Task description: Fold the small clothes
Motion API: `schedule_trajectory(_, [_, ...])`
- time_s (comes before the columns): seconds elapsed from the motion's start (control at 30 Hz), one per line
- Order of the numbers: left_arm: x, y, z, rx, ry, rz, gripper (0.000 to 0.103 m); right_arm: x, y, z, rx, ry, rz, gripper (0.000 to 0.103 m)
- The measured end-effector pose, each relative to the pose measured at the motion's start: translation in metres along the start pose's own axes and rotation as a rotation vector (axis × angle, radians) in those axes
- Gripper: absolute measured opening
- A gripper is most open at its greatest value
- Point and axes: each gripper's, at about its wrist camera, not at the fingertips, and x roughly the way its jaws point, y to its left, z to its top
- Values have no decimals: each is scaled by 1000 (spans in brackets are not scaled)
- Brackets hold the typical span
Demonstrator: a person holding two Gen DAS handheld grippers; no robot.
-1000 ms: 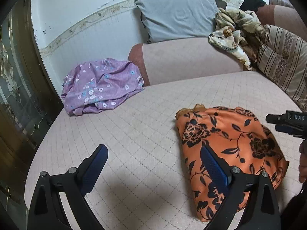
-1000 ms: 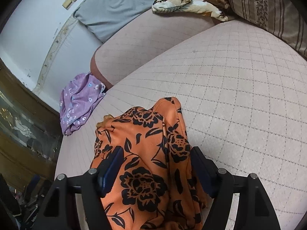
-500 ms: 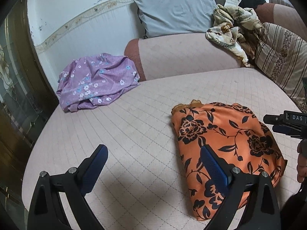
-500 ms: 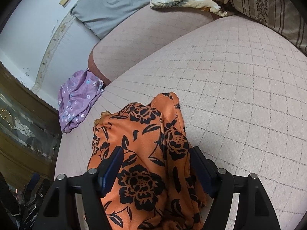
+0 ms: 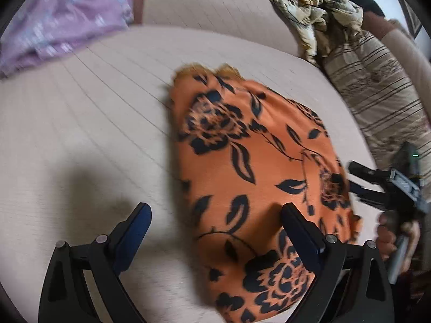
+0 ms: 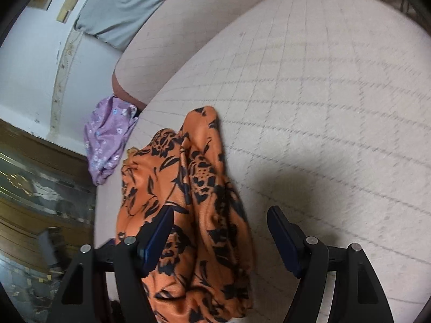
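Note:
An orange garment with black flowers [image 5: 250, 161] lies folded on the pink quilted bed [image 5: 80, 123]. My left gripper [image 5: 215, 228] is open just above its near left edge, right finger over the cloth, left finger over bare bed. The right gripper shows at the right of that view [image 5: 377, 185], beside the garment's right edge. In the right wrist view the garment [image 6: 194, 202] lies under my open right gripper [image 6: 218, 228], left finger over the cloth, right finger over the bed [image 6: 323, 107].
A purple floral garment [image 5: 62, 24] lies at the far left of the bed, also in the right wrist view [image 6: 107, 140]. A pink bolster [image 5: 215, 10], crumpled beige floral cloth [image 5: 315, 8], striped pillow [image 5: 377, 88] and grey pillow [image 6: 126, 8] line the back.
Both grippers have moved forward and down toward the orange garment, which now fills more of each view. The garment itself lies as before. Both jaws stay open.

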Motion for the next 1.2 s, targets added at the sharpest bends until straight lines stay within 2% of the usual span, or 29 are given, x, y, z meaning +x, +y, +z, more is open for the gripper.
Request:
schedule_trajectory(0.03, [6, 0, -1, -6, 18, -34, 97, 6, 2, 1, 1, 16, 10, 75])
schedule_trajectory(0.13, [17, -3, -5, -3, 34, -74, 97, 27, 11, 2, -23, 62, -13, 75])
schedule_trajectory(0.2, [22, -7, -6, 3, 34, -98, 89, 42, 17, 1, -25, 97, -4, 75])
schedule_trajectory(0.3, [25, -10, -5, -8, 23, -84, 76, 55, 31, -3, -64, 88, 1, 74])
schedule_trajectory(0.33, [22, -13, -6, -1, 9, -72, 68, 60, 37, -5, -81, 89, 10, 69])
schedule_trajectory(0.43, [15, -22, -7, 38, -29, -42, 50, 65, 56, -13, -176, 54, -48, 61])
schedule_trajectory(0.5, [9, -26, -7, 45, -51, -31, 45, 62, 65, -15, -219, 26, -55, 54])
schedule_trajectory(0.57, [5, -27, -6, 38, -63, -25, 41, 56, 72, -16, -248, -7, -51, 42])
schedule_trajectory(0.77, [-41, -33, -10, 95, -176, 95, 41, 42, 105, -29, -369, -88, -1, 38])
schedule_trajectory(0.93, [-88, -17, -17, 95, -242, 168, 41, 38, 142, -48, -440, -154, 115, 38])
schedule_trajectory(1.1, [-115, -1, -34, 115, -280, 284, 41, 45, 176, -79, -473, -190, 155, 38])
schedule_trajectory(1.2, [-120, 14, -44, 88, -274, 307, 41, 54, 192, -99, -486, -189, 152, 38])
